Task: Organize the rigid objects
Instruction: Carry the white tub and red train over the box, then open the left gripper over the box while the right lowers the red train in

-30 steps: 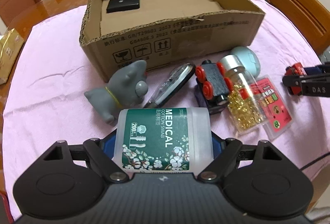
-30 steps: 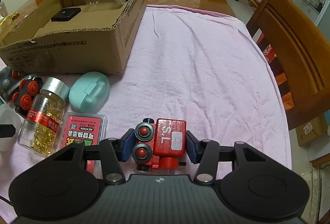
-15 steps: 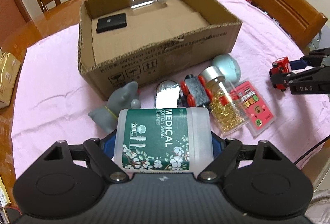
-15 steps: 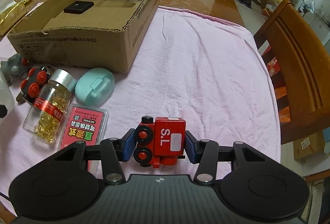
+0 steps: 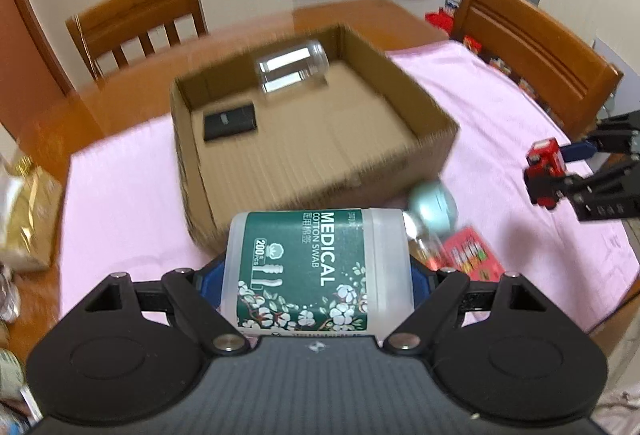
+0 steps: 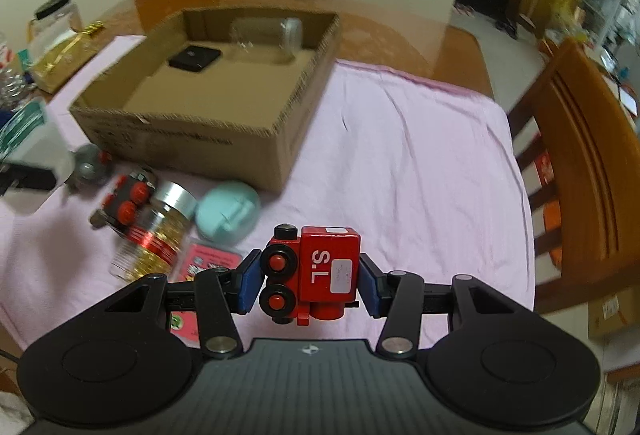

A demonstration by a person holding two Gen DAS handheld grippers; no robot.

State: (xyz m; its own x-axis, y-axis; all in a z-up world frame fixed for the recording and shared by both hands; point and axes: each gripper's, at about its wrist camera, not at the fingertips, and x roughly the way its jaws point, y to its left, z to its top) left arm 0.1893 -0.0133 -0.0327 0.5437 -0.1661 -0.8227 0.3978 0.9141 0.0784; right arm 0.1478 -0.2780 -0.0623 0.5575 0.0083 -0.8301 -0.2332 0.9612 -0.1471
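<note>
My left gripper (image 5: pixel 316 277) is shut on a cotton swab box (image 5: pixel 316 271) with a green label, held in the air in front of the cardboard box (image 5: pixel 320 171). Inside that box lie a clear jar (image 5: pixel 292 71) and a flat black block (image 5: pixel 229 121). My right gripper (image 6: pixel 308 275) is shut on a red toy train (image 6: pixel 316 271) marked "S.L", lifted above the pink cloth; the right gripper (image 5: pixel 568 171) and the train (image 5: pixel 544 171) also show at the left wrist view's right edge. The cardboard box (image 6: pixel 192 131) lies to the far left of it.
On the pink cloth (image 6: pixel 400 155) in front of the box lie a mint case (image 6: pixel 228 213), a capsule bottle (image 6: pixel 156 235), a red card pack (image 6: pixel 208 263), a black toy with red wheels (image 6: pixel 124 201) and a grey toy (image 6: pixel 90 167). Wooden chairs (image 6: pixel 588 171) surround the table; gold packages (image 5: pixel 24 211) sit left.
Both grippers have risen with their loads, so the table and box look farther below. The red train has come off the cloth. The view now looks down into the cardboard box.
</note>
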